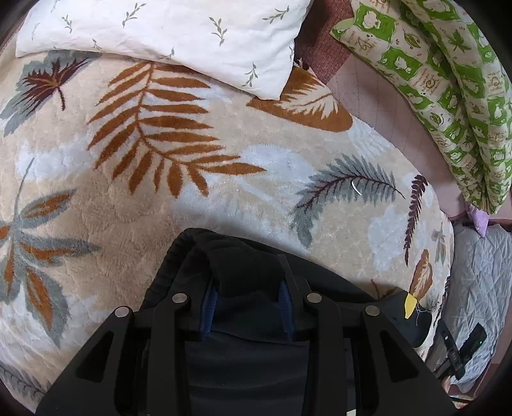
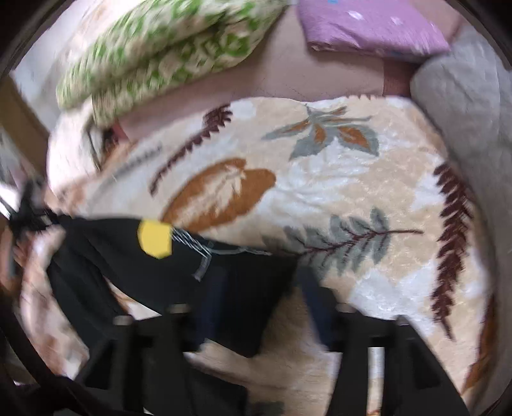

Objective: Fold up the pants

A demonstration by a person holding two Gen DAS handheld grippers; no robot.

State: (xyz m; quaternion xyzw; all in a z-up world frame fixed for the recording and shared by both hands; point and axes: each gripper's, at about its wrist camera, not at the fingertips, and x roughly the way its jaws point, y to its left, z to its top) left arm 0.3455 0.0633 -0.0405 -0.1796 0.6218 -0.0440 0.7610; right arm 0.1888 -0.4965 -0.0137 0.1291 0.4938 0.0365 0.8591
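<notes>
The left hand-held gripper (image 1: 248, 294) is clenching a bunched fold of the black pants (image 1: 243, 256) above the leaf-patterned blanket (image 1: 192, 208). The right hand-held gripper (image 2: 256, 320) is gaping, the pants (image 2: 128, 256) lying partly between its fingers; the view is blurred.

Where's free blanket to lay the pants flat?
The widest bare stretch of the leaf blanket lies ahead of the left gripper, between the black pants and the white pillow. It is crowded along the edge with the green quilt and by the purple pillow.
</notes>
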